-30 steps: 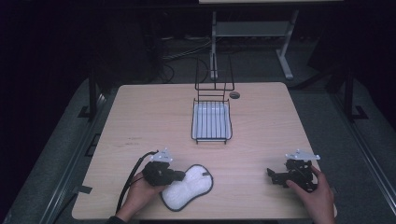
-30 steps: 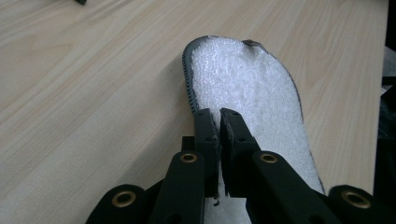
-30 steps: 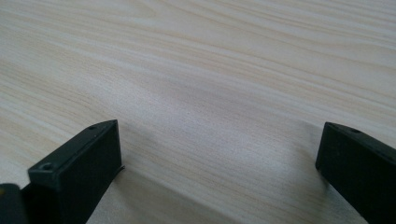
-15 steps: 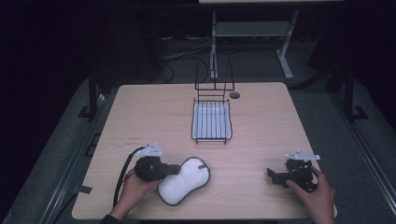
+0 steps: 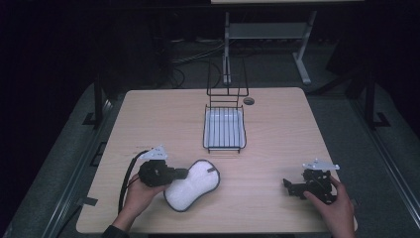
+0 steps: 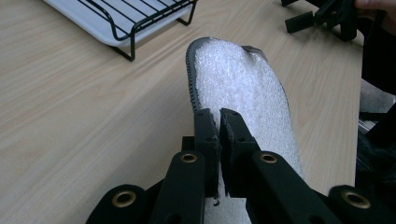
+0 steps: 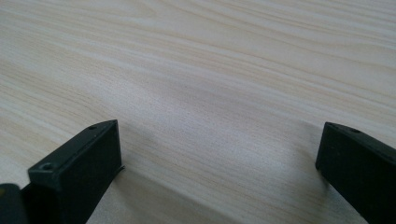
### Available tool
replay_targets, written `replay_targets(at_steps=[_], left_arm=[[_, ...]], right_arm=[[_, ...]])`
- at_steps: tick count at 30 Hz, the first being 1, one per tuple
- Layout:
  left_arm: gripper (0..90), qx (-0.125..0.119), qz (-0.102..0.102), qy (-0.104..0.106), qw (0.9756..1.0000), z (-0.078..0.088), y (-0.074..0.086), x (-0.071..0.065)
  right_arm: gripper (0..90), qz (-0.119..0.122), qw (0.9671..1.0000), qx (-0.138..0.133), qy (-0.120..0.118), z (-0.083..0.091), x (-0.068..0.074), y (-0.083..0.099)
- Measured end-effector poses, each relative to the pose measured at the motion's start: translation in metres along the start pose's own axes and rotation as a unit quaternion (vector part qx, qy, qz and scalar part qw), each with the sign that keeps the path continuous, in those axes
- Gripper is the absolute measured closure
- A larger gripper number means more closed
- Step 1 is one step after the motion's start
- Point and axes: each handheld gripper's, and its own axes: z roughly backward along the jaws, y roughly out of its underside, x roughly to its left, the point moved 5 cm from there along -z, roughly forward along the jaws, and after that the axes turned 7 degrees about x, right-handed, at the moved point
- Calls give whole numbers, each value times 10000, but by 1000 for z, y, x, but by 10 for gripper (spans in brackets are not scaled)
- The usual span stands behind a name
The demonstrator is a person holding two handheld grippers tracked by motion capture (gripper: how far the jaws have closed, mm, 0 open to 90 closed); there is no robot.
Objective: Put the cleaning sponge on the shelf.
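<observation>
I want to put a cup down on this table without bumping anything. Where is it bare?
Bare wood lies left of the wire rack, right of it toward the table edge, and between the white pad and the right gripper. The near-left corner is crowded: the left gripper is clamped on the pad's edge.

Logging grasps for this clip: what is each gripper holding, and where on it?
The left gripper pinches the white pad at its near grey-stitched edge. The right gripper holds nothing.
</observation>
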Motion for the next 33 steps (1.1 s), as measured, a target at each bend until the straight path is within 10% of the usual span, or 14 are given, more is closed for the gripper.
replay_targets(at_steps=[33], left_arm=[[861, -302, -54, -277, 9991, 8, -37, 22]], right_arm=[[0, -1, 10000, 1, -1, 0, 0, 0]])
